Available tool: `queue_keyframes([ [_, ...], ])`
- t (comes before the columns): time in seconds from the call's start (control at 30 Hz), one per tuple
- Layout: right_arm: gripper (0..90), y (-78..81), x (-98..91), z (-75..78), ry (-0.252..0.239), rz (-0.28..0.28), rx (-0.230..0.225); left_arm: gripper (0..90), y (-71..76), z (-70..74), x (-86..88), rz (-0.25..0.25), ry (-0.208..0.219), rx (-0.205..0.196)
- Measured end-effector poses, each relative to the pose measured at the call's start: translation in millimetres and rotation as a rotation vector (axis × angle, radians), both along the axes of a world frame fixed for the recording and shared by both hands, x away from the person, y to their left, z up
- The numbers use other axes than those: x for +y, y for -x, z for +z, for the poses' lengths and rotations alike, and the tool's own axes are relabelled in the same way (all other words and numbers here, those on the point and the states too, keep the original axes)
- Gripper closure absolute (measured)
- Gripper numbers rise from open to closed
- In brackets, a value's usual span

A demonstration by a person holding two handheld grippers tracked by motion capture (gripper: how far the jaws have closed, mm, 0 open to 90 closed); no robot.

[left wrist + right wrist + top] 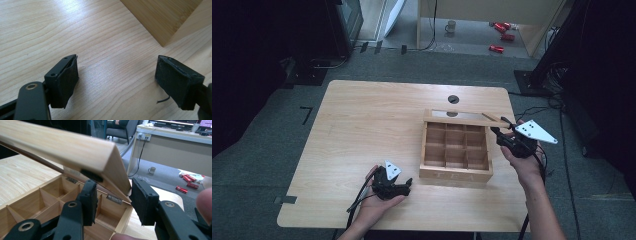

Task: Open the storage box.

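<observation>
High view: box lid raised, compartments empty. Right tool jaws straddle lid corner, apparently unclamped. Left tool gapes idle on bench. Remaining step unclear.

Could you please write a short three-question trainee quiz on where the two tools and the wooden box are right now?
1. True or false: the lid of the wooden box lies fully shut.
2. Which tool is at the lid's corner: A) left tool B) right tool
3. Fill in: the left tool's open jaws hover over the bare ____.

Key: 1 false, the lid is raised; 2 B; 3 table.
</observation>
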State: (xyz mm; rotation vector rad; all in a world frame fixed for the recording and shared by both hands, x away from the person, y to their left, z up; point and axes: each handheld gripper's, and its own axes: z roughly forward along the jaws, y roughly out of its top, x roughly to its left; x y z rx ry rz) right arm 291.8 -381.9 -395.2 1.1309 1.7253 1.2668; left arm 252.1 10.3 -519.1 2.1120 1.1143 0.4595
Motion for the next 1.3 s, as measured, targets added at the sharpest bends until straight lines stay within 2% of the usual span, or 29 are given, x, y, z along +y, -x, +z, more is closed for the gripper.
queue_keyframes([
  [0.6, 59.2, -32.0, -3.2, 2.7, 0.003, -0.005, -0.041, 19.6, -0.1, 0.0, 0.2, -0.001, 0.0, 0.0],
  [0.73, 61.7, -39.4, -3.1, 2.2, 0.02, -0.018, -0.055, 19.5, -0.7, 0.3, 1.1, -0.003, 0.007, 0.006],
  [0.9, 64.9, -46.6, -6.7, 3.6, 0.0, -0.017, -0.056, 19.5, -0.7, 0.3, 1.0, -0.004, 0.005, 0.004],
  [1.07, 65.9, -53.9, -7.2, 7.7, 0.02, -0.016, -0.058, 19.6, -0.6, 0.3, 0.6, -0.003, 0.004, 0.003],
  [1.3, 66.3, -66.6, -6.6, 15.8, 0.002, -0.04, -0.024, 19.7, -0.5, 0.3, 0.6, -0.002, 0.003, 0.004],
])
